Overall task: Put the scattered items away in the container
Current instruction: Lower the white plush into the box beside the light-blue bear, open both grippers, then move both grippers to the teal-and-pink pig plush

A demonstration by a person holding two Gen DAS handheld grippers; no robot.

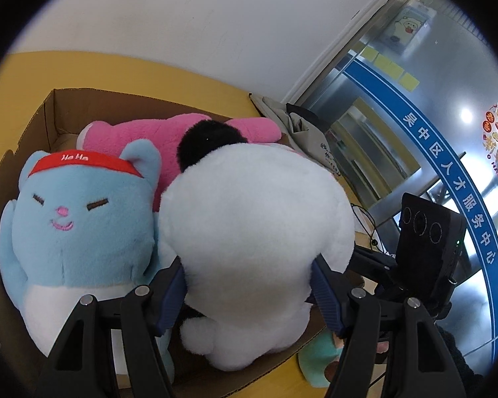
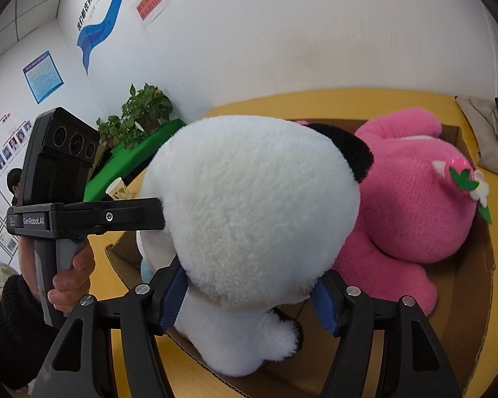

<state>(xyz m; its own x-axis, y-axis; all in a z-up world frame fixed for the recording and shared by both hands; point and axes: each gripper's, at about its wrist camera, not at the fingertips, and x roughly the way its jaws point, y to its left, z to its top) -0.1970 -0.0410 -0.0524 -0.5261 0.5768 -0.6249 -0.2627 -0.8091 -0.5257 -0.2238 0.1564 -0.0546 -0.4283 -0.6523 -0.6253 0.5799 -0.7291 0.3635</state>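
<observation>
A large white panda plush (image 1: 255,205) with black ears hangs over the open cardboard box (image 1: 59,109), its lower body inside the box. My left gripper (image 1: 249,275) is shut on its body, blue pads pressed into the fur on both sides. From the other side, my right gripper (image 2: 249,282) is also shut on the panda plush (image 2: 255,199). A blue cat plush (image 1: 79,219) with a red headband lies in the box on the left. A pink plush (image 2: 415,199) lies at the back of the box (image 2: 464,298).
The box sits on a yellow surface (image 2: 282,102). A teal plush (image 1: 318,361) lies outside the box's near right corner. A grey bag (image 2: 491,132) rests behind the box. A potted plant (image 2: 142,112) and a paper cup (image 2: 118,189) stand to the left.
</observation>
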